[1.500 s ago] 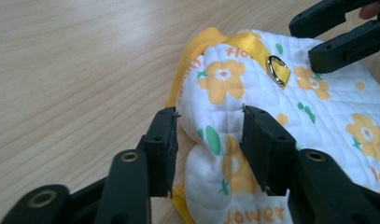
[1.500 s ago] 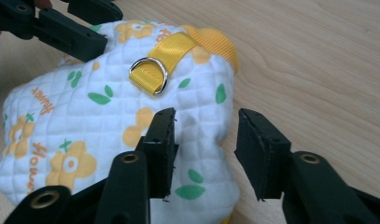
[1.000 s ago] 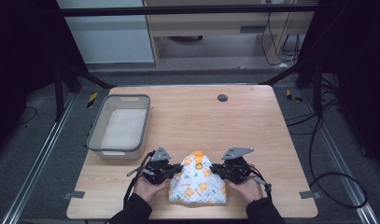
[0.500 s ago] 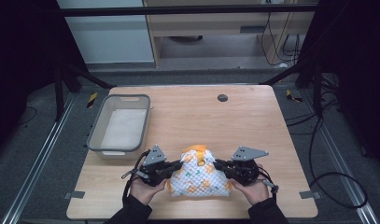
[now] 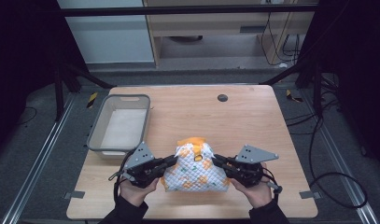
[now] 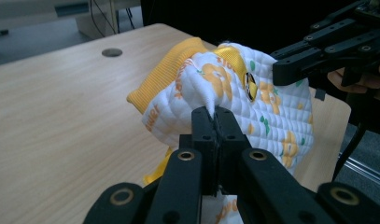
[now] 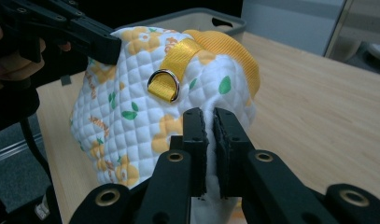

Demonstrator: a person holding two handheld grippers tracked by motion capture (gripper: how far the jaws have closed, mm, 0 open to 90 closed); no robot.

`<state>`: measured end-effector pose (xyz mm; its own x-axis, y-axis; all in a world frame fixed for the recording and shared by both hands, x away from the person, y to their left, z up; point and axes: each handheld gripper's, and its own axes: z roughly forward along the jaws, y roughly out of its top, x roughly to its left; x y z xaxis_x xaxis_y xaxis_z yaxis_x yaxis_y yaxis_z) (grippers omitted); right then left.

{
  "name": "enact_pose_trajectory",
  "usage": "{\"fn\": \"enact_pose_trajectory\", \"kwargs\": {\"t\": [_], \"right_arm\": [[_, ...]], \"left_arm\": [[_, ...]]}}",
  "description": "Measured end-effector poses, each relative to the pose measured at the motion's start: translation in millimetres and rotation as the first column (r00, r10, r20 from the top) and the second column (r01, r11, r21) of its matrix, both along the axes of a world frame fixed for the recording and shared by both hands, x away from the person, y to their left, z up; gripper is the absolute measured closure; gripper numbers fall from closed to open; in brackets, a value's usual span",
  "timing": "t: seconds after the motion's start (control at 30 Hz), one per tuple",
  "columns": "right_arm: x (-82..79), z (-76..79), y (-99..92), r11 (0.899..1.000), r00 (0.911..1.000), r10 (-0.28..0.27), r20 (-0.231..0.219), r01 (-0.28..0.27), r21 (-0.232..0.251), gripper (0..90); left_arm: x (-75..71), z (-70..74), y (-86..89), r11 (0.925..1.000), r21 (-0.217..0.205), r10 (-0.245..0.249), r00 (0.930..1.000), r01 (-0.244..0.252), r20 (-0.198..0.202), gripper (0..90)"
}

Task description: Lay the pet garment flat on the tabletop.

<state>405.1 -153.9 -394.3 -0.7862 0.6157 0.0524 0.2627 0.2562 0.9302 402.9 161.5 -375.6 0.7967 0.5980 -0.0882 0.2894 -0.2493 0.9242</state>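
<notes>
Surface: pale wooden table, dark floor and cables around it.
Garment: quilted white flower-print garment with orange trim, at the near edge, stretched between both tools.
Left gripper: clamped on a cloth fold.
Right gripper: pinched on the opposite edge.
Risk: thin pinches may slip; the garment would sag or drop.
Nearby: grey bin, well apart to the left.

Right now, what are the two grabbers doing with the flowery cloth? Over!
Left gripper shut on quilted flower-print garment, right gripper shut on its other side. Garment lifted between them above the table. Grey bin off to the left, nothing blocking.
</notes>
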Motion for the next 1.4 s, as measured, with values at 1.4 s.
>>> {"fn": "enact_pose_trajectory", "kwargs": {"t": [1.4], "right_arm": [[19.9, -18.5, 2.9, 0.995, 0.9957, -0.089, -0.025, 0.088, -0.039, 84.2]], "left_arm": [[22.7, -14.7, -21.3, 0.9922, 0.119, 0.038, 0.9991, -0.035, -0.018, 88.6]]}}
